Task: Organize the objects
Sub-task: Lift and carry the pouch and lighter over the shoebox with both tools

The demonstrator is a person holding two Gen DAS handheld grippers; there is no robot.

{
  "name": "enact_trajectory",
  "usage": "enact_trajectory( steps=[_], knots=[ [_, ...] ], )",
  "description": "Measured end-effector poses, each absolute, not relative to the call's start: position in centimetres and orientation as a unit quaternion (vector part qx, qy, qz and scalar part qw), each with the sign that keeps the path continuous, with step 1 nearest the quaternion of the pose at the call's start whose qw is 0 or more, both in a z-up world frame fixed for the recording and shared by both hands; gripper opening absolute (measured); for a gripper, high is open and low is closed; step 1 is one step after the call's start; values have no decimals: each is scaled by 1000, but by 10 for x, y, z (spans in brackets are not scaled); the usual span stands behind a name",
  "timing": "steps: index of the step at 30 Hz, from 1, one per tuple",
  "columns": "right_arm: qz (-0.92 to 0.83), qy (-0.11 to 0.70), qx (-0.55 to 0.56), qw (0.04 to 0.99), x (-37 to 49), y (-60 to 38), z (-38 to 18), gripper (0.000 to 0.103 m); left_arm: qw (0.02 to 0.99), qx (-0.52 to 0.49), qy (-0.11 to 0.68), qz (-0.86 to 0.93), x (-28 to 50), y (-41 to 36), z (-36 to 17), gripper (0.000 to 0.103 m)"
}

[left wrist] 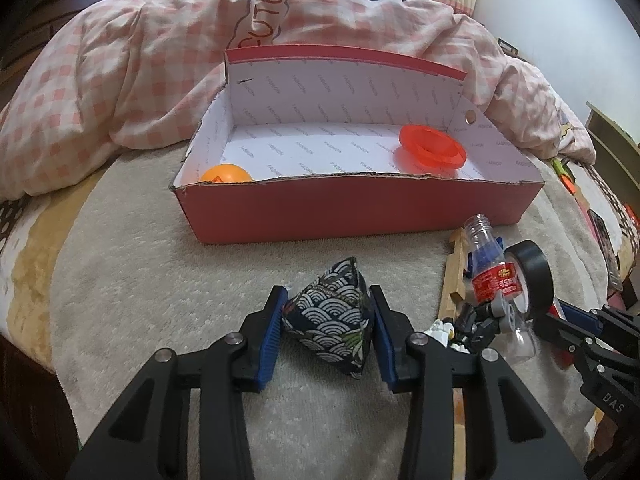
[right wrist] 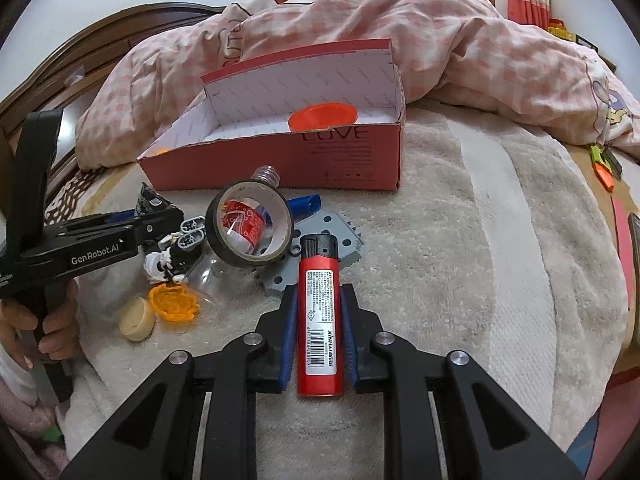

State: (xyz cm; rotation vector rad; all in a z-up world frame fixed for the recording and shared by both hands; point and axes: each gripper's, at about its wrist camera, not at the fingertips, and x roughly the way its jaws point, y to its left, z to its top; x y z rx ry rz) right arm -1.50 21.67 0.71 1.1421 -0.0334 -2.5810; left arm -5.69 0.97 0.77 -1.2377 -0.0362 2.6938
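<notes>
The red cardboard box [left wrist: 360,208] sits open on the fuzzy cream blanket [left wrist: 160,280], with an orange ball [left wrist: 226,173] and a round orange lid [left wrist: 434,148] inside. The left gripper [left wrist: 326,332] squeezes a dark blue cloth beanbag with white wave shapes [left wrist: 328,320] between its blue pads. The right gripper [right wrist: 319,336] is closed on a red plastic lighter [right wrist: 320,320]. To do this well, I think each should be lifted high over the front wall, moved above a bare spot inside, then let go gently, one at a time so they don't bump.
</notes>
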Motion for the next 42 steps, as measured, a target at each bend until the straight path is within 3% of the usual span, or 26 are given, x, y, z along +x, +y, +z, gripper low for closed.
enact_trajectory(
  steps=[22, 42],
  knots=[
    [-909, -45, 358, 208, -8, 206, 49, 21, 118, -358, -25, 926, -33, 5, 64, 39],
    [-916, -25, 327, 232, -62, 186, 81, 21, 111, -326, -7, 939, -88, 10, 88, 39]
  ],
)
